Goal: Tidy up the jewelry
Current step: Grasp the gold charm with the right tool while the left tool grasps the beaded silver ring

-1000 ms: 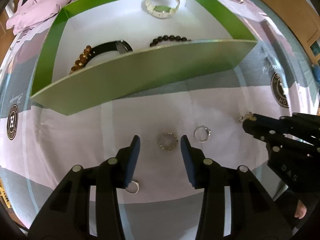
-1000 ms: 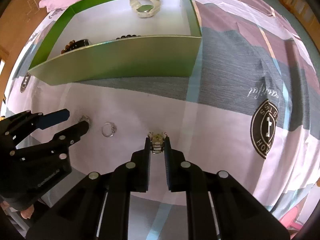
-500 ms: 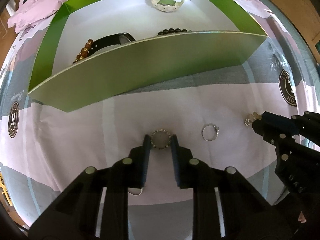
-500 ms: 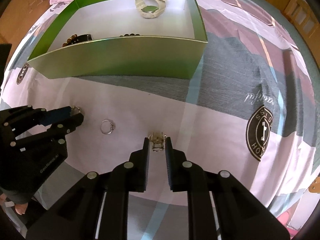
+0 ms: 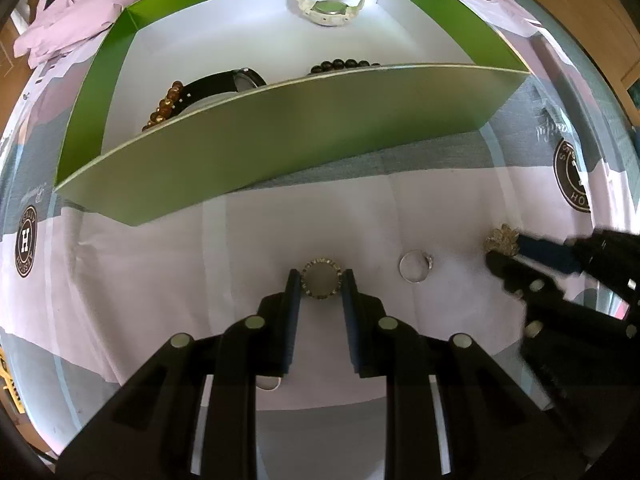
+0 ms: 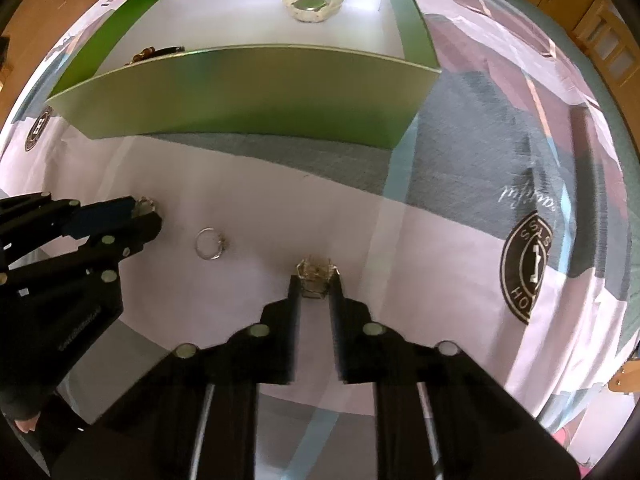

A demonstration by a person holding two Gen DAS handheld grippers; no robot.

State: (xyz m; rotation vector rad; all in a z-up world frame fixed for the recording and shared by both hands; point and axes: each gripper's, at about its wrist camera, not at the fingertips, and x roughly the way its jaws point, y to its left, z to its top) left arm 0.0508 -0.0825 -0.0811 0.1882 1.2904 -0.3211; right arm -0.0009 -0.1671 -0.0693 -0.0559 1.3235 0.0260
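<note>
A bed covered with a pink, grey and white printed sheet (image 5: 120,248) carries a green box (image 5: 280,140) in which a white watch (image 5: 330,2), a black watch (image 5: 224,82) and beaded bracelets are laid. The left tongs (image 5: 320,284) are clamped on a studded ring (image 5: 320,278), and the right tongs (image 6: 316,284) are clamped on a gold ornate ring (image 6: 316,276). Between them, a silver ring (image 5: 415,266) is left lying on the sheet.

Matt cardboard box (image 5: 304,148); shiny metal ring (image 5: 414,266); printed cloth (image 5: 120,264).
</note>
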